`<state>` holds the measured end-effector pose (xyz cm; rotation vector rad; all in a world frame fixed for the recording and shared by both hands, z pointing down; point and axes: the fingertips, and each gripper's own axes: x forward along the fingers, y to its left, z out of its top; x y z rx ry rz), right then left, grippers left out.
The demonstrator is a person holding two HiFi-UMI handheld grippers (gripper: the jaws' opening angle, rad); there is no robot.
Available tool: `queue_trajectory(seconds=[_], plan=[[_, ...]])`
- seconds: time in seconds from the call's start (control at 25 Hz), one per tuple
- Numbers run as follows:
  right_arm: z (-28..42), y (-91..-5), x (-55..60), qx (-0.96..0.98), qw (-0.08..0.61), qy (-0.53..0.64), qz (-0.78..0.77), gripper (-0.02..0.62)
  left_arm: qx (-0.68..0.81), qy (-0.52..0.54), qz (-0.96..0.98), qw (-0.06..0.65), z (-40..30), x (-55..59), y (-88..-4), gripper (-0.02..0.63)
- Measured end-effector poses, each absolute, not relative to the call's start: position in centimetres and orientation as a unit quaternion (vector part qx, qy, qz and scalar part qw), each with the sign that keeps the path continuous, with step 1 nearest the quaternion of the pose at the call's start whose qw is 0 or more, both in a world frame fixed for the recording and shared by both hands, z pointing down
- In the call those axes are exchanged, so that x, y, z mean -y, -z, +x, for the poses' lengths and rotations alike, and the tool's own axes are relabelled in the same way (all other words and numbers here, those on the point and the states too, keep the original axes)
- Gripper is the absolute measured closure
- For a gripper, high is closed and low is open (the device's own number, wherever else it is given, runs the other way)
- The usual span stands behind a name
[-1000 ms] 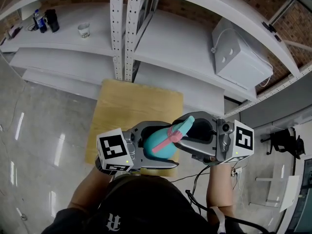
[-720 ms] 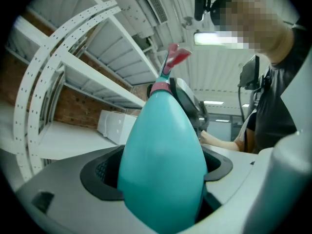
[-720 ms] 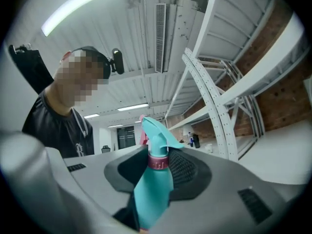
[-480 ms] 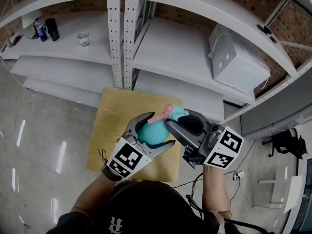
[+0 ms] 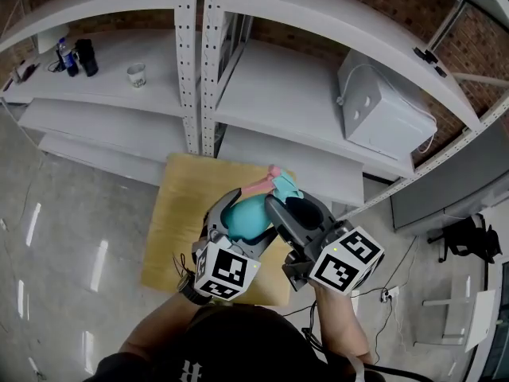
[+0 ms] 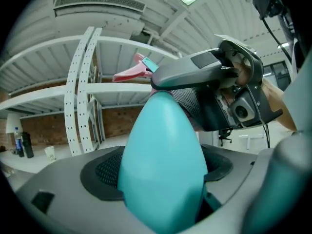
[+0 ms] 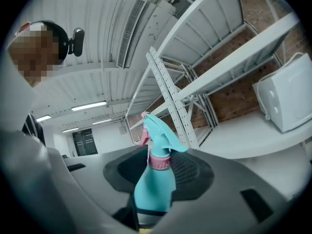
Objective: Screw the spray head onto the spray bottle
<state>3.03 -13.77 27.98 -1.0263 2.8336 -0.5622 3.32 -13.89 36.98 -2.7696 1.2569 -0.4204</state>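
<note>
Swung both grippers round within the last second: brought the two marker cubes back toward the body, drew the grippers closer side by side, and turned the bottle from lying crosswise to pointing its head away, toward the shelving.

Held in the air over the far right part of a pale wooden tabletop [image 5: 179,213]: a teal, egg-shaped plastic spray bottle [image 5: 241,216], smooth and glossy, widest low down and tapering to the neck. Ringed at that neck by a ribbed pink collar [image 7: 159,162], under a teal spray head [image 7: 163,135] with a pink trigger [image 7: 144,133] at its side. Could not tell how tightly the collar sat.

Left bare wood showing to the left of the grippers. Reached with the spray head about to the table's far edge, as seen from the head view. Beyond that edge, had white metal shelving [image 5: 318,86] with a perforated upright [image 5: 188,62] and a white box [image 5: 382,102] on one shelf, well apart from the bottle. Had glossy grey floor [image 5: 64,213] along the table's left side.

Clamped the left gripper [image 5: 246,223] wide across the bottle's belly, dark pads pressing both flanks. Closed the right gripper [image 5: 288,204] partway, pinching the narrower upper body just below the collar, with the head standing clear past its pads. Set the two grippers close beside each other.
</note>
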Motion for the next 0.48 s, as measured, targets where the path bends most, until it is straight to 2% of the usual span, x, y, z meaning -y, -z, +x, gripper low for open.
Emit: queue_trajectory(seconds=[0.24,0.48], plan=[[3.2,-27.0,12.9,-0.924,0.042,0.166,-0.342,0.462,-0.391,0.107,-0.914,-0.001,3.4,13.8,-36.5,0.164],[3.3,-26.8,12.4,-0.926,0.030,0.145,-0.348,0.462,-0.393,0.104,-0.914,-0.003,3.2,14.3,-36.0,0.164]])
